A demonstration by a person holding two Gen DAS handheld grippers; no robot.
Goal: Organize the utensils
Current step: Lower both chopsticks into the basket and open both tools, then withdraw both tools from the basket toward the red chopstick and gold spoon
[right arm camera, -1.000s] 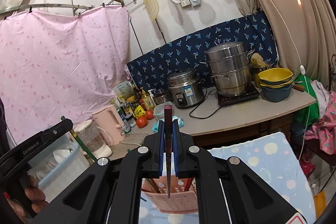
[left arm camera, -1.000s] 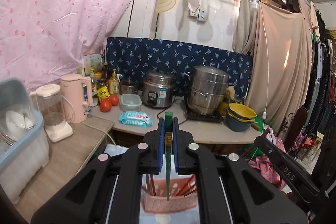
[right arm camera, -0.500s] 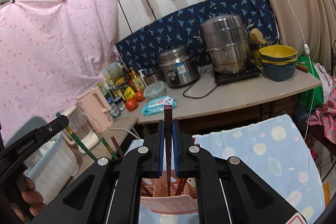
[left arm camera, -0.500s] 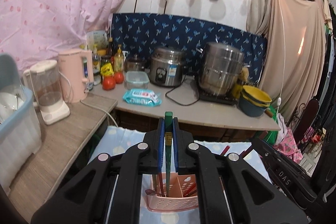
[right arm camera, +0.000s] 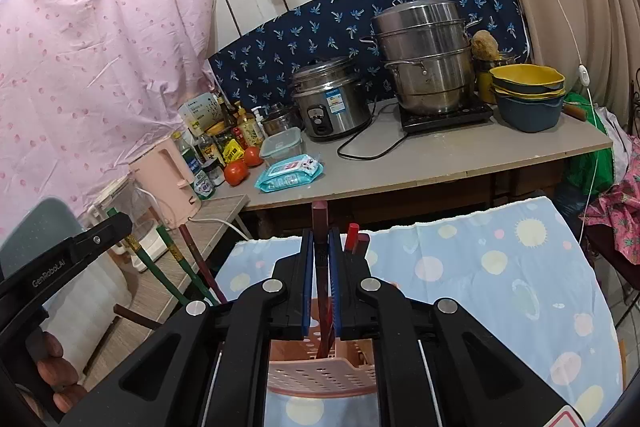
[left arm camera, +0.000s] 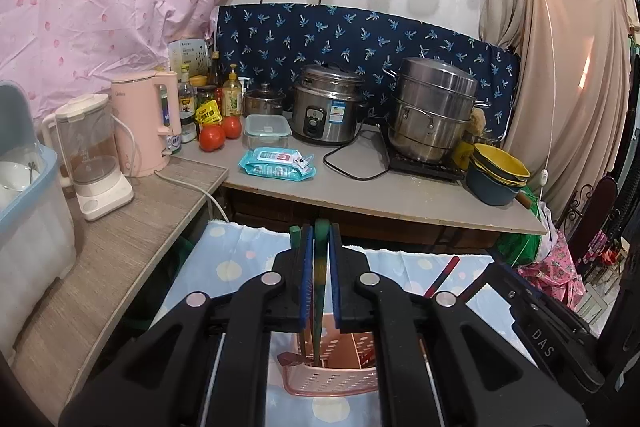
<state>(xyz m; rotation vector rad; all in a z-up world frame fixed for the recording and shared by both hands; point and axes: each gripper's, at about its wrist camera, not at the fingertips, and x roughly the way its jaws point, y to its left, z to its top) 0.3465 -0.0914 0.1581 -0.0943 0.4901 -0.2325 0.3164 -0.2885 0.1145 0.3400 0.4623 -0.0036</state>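
I've got the left claw (left arm camera: 319,281) and right claw (right arm camera: 321,281) just easing apart, green chopstick (left arm camera: 319,267) and dark red chopstick (right arm camera: 321,259) between them, tips down in the pink holder (right arm camera: 320,375) for dropping.

Each hand-held gripper (left arm camera: 319,251) (right arm camera: 320,247) was black plastic with blue pads (left arm camera: 307,275), silver screws (left arm camera: 271,278) and white lettering (right arm camera: 48,277).

A holder (left arm camera: 332,381) is set on a cloth (left arm camera: 224,259) before the counter (left arm camera: 400,195); on the counter, a cooker (left arm camera: 326,115) is placed left of a steamer (left arm camera: 434,115).
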